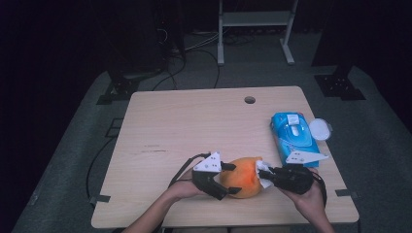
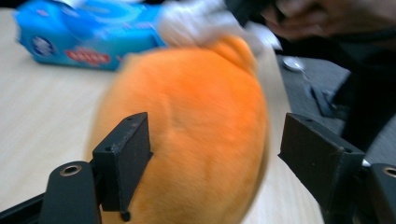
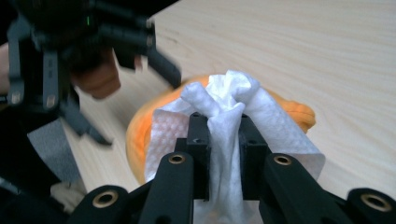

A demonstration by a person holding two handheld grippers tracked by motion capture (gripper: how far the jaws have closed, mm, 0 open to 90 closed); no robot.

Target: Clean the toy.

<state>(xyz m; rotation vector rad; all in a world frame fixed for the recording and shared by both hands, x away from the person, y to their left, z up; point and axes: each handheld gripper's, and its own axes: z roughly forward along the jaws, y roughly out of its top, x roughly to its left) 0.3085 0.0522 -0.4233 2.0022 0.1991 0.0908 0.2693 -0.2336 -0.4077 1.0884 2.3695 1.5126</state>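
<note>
Dim room, grey floor (image 1: 63, 145), pale wooden table (image 1: 194, 126), white frame (image 1: 255, 19) behind.

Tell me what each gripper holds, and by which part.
Right gripper: a white wipe, pinched at its bunched middle. Left gripper: jaws straddle the orange plush toy; grip unclear.

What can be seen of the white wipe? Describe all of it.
The white wipe is a thin, crumpled sheet with a fine dotted, quilted texture, like a damp non-woven cloth. The right gripper pinches it at a bunched fold, so loose corners fan out on both sides. It lies against the orange plush toy near the table's front edge, on the side away from the left gripper.
</note>
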